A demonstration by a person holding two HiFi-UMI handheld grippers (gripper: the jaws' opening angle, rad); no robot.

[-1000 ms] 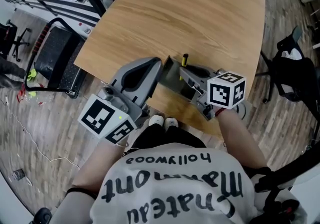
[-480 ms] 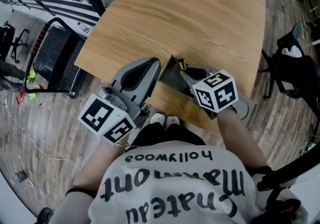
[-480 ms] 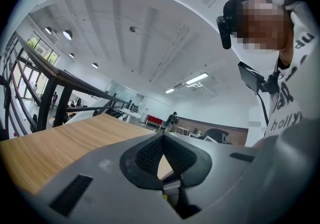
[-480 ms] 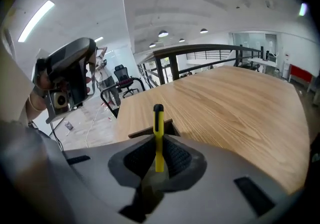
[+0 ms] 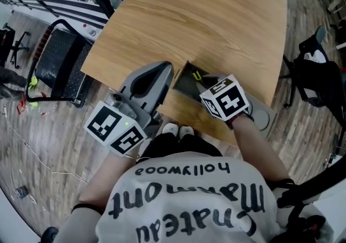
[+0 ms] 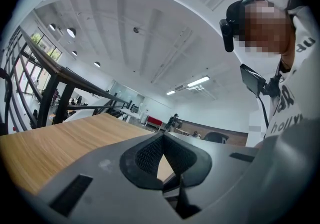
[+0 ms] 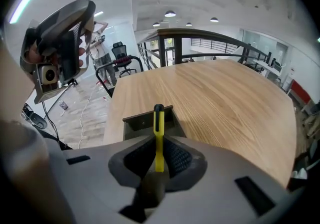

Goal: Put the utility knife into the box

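Observation:
A small dark open box (image 5: 183, 85) sits near the front edge of the wooden table (image 5: 205, 14). My right gripper (image 5: 202, 81) is shut on the yellow utility knife (image 5: 198, 76), whose tip points over the box. In the right gripper view the knife (image 7: 159, 133) stands upright between the jaws of the right gripper (image 7: 159, 143), with the box (image 7: 142, 122) just beyond. My left gripper (image 5: 168, 67) rests right beside the box's left side. In its own view the left gripper (image 6: 163, 138) is shut with nothing between its pads.
The table's front edge runs just below the box, close to the person's body. A black office chair (image 5: 319, 74) stands on the right. A black treadmill-like frame (image 5: 57, 63) and railings are on the floor to the left.
My right gripper has moved left and nearer with the knife, from beside the box to over its opening. The left gripper has stayed put.

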